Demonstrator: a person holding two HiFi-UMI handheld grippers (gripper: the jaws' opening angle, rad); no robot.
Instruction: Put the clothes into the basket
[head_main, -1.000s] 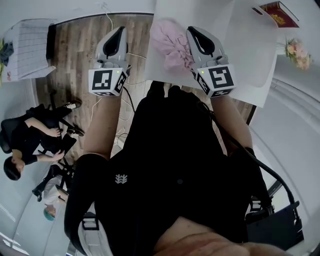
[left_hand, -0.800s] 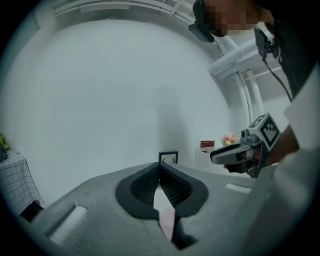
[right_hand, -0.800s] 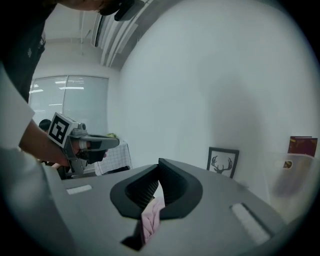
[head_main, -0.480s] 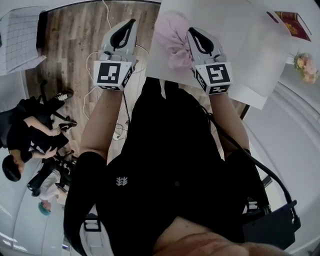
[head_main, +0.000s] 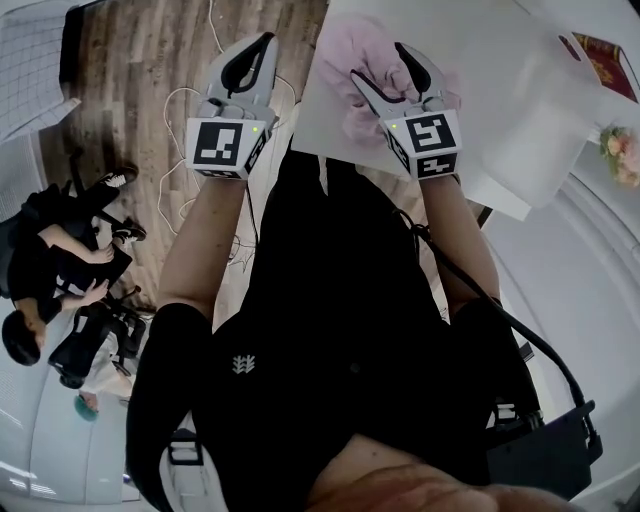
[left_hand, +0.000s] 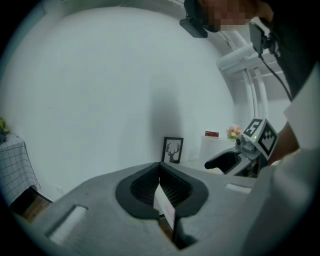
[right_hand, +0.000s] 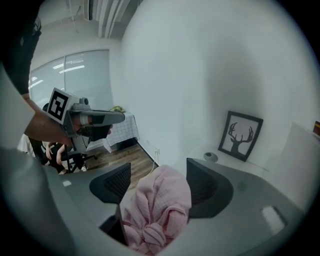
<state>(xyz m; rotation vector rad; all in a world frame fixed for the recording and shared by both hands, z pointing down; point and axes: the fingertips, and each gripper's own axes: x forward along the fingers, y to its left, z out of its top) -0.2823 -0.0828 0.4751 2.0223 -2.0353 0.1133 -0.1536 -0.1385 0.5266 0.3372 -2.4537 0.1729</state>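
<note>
A crumpled pink garment (head_main: 350, 48) lies at the near edge of the white table (head_main: 480, 70). My right gripper (head_main: 380, 62) is over it, and its jaws have just been opening. They now stand wide on either side of the garment (right_hand: 156, 210), open, with the pads (right_hand: 204, 184) not squeezing it. My left gripper (head_main: 264, 44) hovers beside the table over the wooden floor, shut and holding nothing (left_hand: 160, 169). It appears in the right gripper view as the left gripper (right_hand: 95, 119), and the right gripper (left_hand: 235, 160) shows in the left gripper view.
A framed deer picture (right_hand: 243, 135) stands on the table by the wall. A red book (head_main: 606, 62) and flowers (head_main: 622, 155) are at the right. Cables (head_main: 190, 110) trail over the floor. A checked cloth (head_main: 30, 70) and seated people (head_main: 60, 260) are at the left.
The right jaws, shut on the pink garment before, have opened around it. Both grippers have moved forward and down towards the table edge.
</note>
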